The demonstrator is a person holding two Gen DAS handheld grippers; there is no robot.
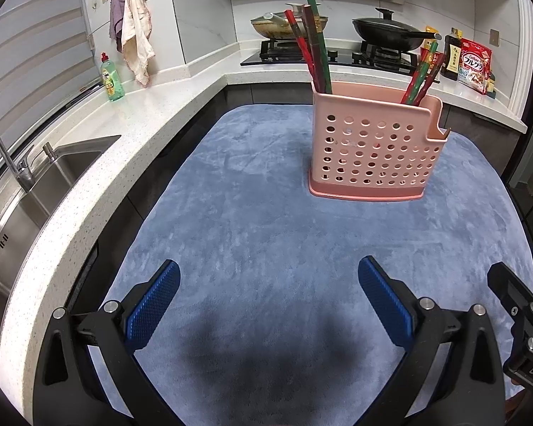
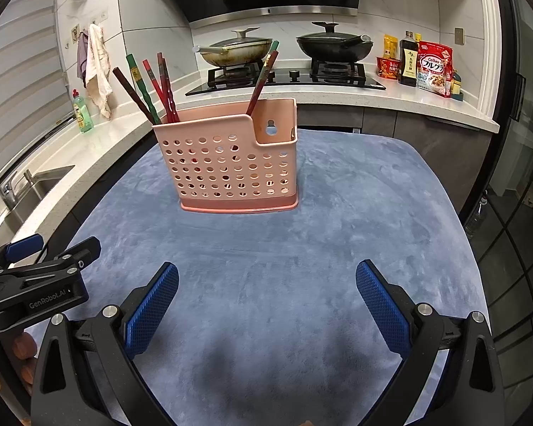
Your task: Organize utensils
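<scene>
chopsticks [image 2: 160, 87] stand near upright in the pink holder [image 2: 231, 167] on the blue mat [image 2: 302, 248], straight ahead and well apart from both the left gripper [image 1: 268, 301] and right gripper [image 2: 266, 301], each spread wide and empty.

A utensil holder [image 2: 231, 163] stands on a mat [image 2: 302, 266], with chopsticks [image 2: 152, 85] in its left end and more chopsticks [image 2: 263, 78] in its right end. Behind it runs a counter [image 2: 426, 103] bearing a stove [image 2: 287, 78] with two pans; a sink [image 1: 42, 184] lies to the left.

Left gripper [image 1: 268, 287], right gripper [image 2: 266, 289]: black frames, blue textured pads, silver screws, "GenRobot.AI" marking.
</scene>
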